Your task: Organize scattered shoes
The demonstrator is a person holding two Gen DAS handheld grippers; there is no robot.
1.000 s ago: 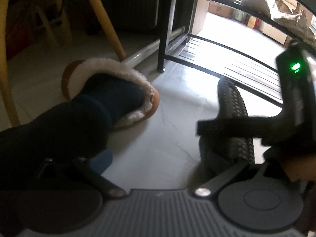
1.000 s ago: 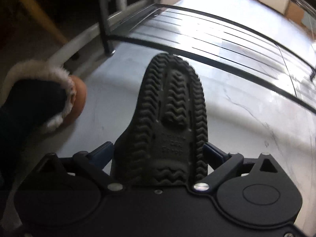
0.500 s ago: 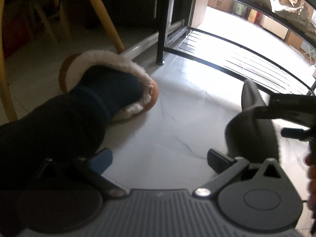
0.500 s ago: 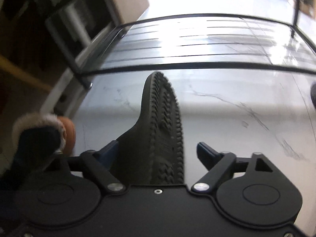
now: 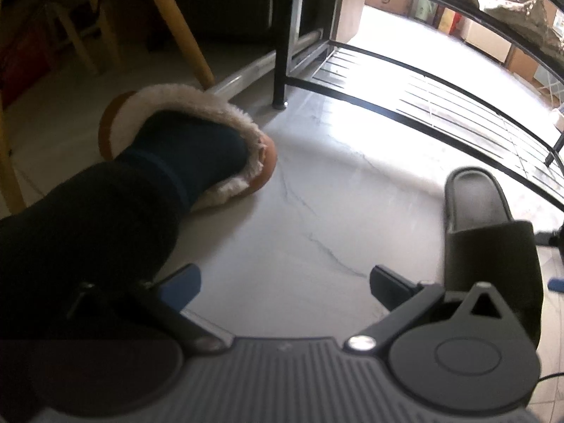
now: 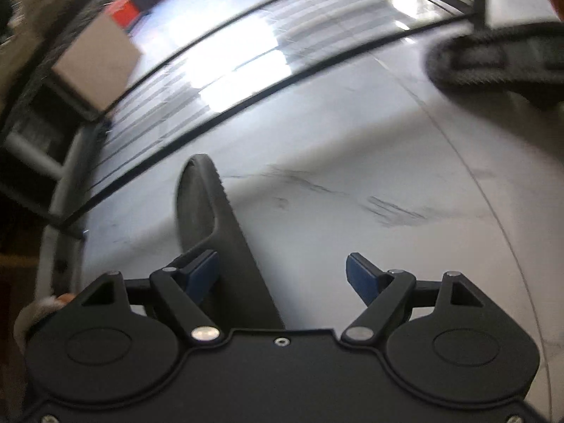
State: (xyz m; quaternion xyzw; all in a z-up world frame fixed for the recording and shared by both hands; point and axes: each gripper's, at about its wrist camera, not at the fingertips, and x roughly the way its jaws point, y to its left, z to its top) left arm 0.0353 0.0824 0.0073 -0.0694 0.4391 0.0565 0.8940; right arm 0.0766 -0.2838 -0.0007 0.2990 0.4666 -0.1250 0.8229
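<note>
A dark grey slipper (image 5: 490,232) stands sole-down on the pale floor in the left wrist view, right of my left gripper (image 5: 282,282), which is open and empty. In the right wrist view the same slipper (image 6: 218,232) lies between the spread fingers of my right gripper (image 6: 282,275), close to the left finger (image 6: 201,275), with a clear gap to the right one. A second dark slipper (image 6: 493,67) shows blurred at the upper right. The black shoe rack (image 5: 405,81) has its lowest shelf just above the floor.
A person's leg in a dark sock and a brown fur-lined slipper (image 5: 197,148) stands at the left. Wooden chair legs (image 5: 176,24) rise behind it. A cardboard box (image 6: 95,67) sits beyond the rack (image 6: 246,56).
My right gripper turned the grey slipper from sole-up to sole-down, set it on the floor and opened its fingers. The right wrist view swung right. My left gripper hardly moved.
</note>
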